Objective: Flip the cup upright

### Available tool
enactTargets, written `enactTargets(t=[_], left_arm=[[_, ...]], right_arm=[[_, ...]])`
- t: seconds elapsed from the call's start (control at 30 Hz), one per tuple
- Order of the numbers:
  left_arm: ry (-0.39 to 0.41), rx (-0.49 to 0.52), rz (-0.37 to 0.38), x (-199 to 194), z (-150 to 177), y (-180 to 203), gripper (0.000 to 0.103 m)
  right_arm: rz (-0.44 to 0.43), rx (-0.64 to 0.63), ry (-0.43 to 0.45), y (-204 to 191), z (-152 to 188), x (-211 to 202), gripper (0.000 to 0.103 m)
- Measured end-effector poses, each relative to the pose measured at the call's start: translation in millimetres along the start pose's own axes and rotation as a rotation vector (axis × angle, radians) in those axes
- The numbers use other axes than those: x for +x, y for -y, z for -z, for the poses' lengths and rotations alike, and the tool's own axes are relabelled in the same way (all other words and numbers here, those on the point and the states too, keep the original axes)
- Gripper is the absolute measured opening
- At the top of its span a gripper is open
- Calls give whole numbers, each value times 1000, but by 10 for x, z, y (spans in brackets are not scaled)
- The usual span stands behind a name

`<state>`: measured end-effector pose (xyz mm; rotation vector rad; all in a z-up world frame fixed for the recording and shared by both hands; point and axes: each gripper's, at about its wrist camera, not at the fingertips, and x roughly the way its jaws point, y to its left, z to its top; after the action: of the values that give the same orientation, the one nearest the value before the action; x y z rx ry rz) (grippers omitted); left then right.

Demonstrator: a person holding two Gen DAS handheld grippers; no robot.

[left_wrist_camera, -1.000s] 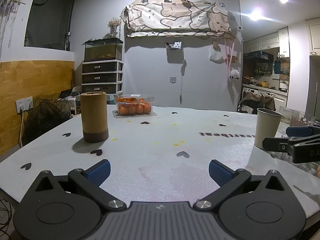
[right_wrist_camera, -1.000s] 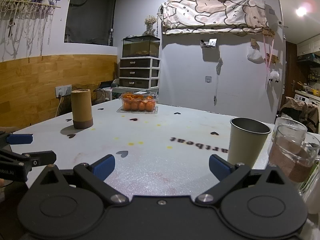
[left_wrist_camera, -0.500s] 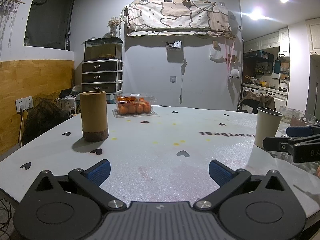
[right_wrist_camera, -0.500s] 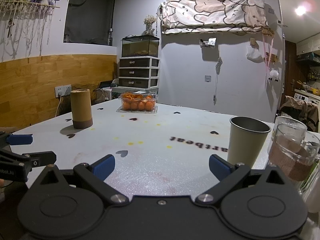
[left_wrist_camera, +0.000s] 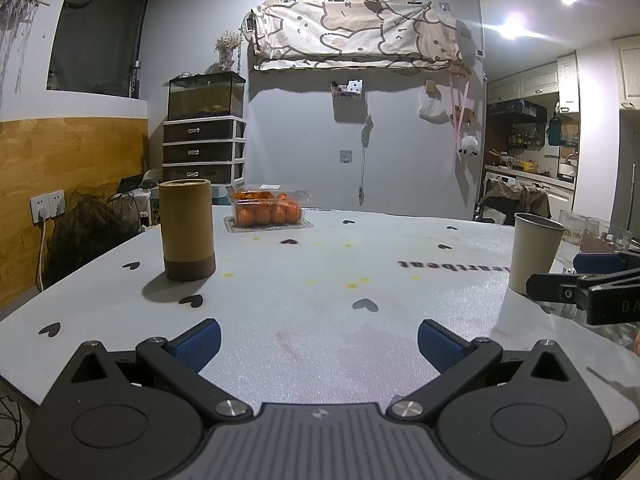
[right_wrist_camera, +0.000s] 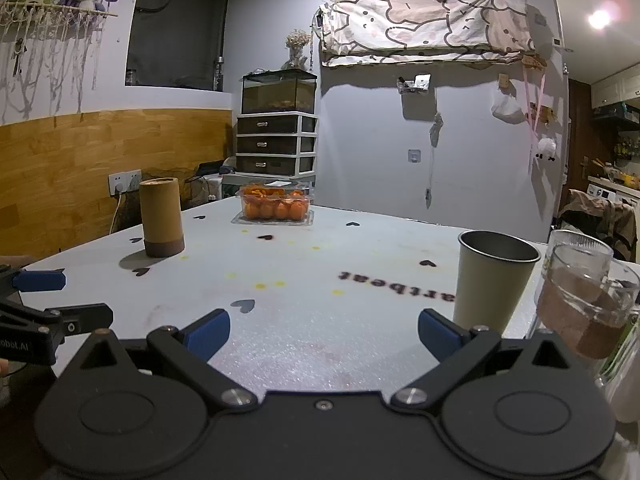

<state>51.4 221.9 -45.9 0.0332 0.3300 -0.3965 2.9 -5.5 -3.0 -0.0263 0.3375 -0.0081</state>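
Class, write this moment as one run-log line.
beige metal cup: upright, mouth up, on white table | left gripper: open, empty | right gripper: open, empty

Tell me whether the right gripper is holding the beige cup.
No: the right gripper is open and empty, and the beige cup stands upright on the table beyond its right finger.

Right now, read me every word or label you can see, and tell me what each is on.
"artbeat", upside down and cut off by the cup: printed on the table.
"obot.AI", cut off: left tool.
"DA", cut off: right tool.
Orange box label: too small to read.
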Motion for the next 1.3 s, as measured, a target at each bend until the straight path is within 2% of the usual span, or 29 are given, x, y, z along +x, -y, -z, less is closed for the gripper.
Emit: enactTargets(t=[0.63, 0.93, 1.1, 1.27, 1.3], left_arm=[[-3, 3, 0, 71, 68, 15, 103], [32, 37, -50, 213, -295, -147, 103], [45, 40, -84, 509, -625, -325, 103], [56, 35, -188, 945, -894, -525, 103], [48, 32, -206, 1042, -1039, -598, 103]], right_arm=[[4, 8, -4, 23, 36, 2, 101], [5, -3, 18, -50, 79, -126, 101], [-7, -10, 34, -109, 108, -232, 102], [-13, -1, 36, -133, 136, -297, 102], [-12, 4, 35, -136, 143, -308, 102]])
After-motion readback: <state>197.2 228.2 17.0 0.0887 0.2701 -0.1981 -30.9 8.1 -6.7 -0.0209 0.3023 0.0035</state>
